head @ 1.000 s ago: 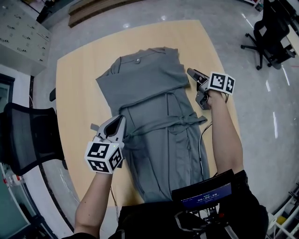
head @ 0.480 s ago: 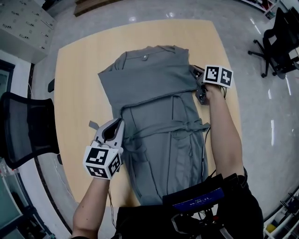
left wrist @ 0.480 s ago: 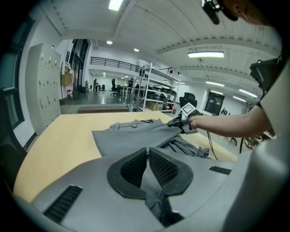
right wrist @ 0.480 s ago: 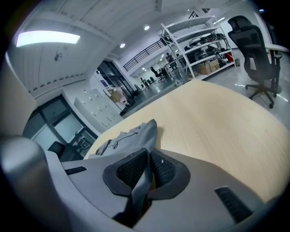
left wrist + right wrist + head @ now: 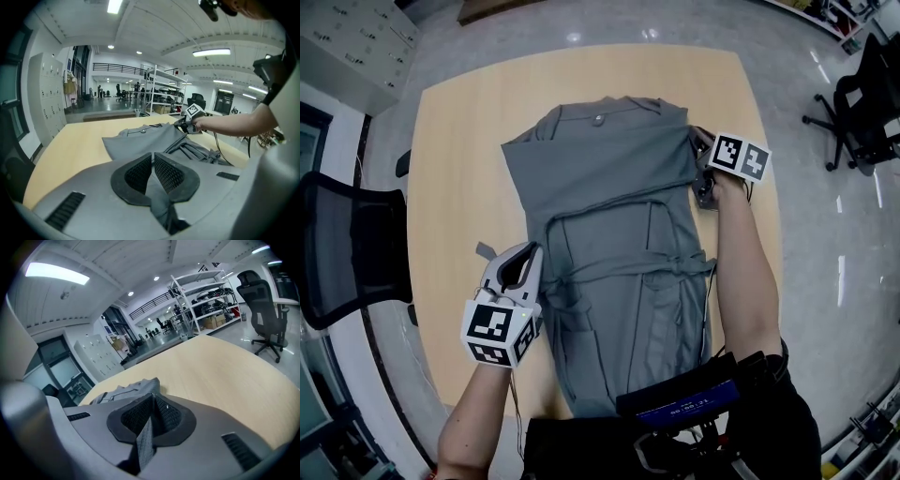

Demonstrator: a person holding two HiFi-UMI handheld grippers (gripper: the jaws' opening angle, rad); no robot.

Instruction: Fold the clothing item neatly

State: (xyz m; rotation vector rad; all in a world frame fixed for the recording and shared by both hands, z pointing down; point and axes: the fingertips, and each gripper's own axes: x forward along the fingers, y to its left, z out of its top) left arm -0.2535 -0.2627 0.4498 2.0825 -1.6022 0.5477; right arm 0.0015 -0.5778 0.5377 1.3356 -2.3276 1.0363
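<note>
left gripper (image 5: pixel 526 255) pinches garment (image 5: pixel 614 192), 8 o'clock; right gripper (image 5: pixel 697 141) just closing on its 2 o'clock edge; shallow bite may slip.

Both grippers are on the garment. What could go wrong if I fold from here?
The right gripper, whose jaws have just been closing, pinches only a thin edge of the grey fabric garment; it may slip out.
The garment's loose grey tie belt across its middle could bunch inside the fold.
The left gripper grips lower down, so the fold may skew.
</note>
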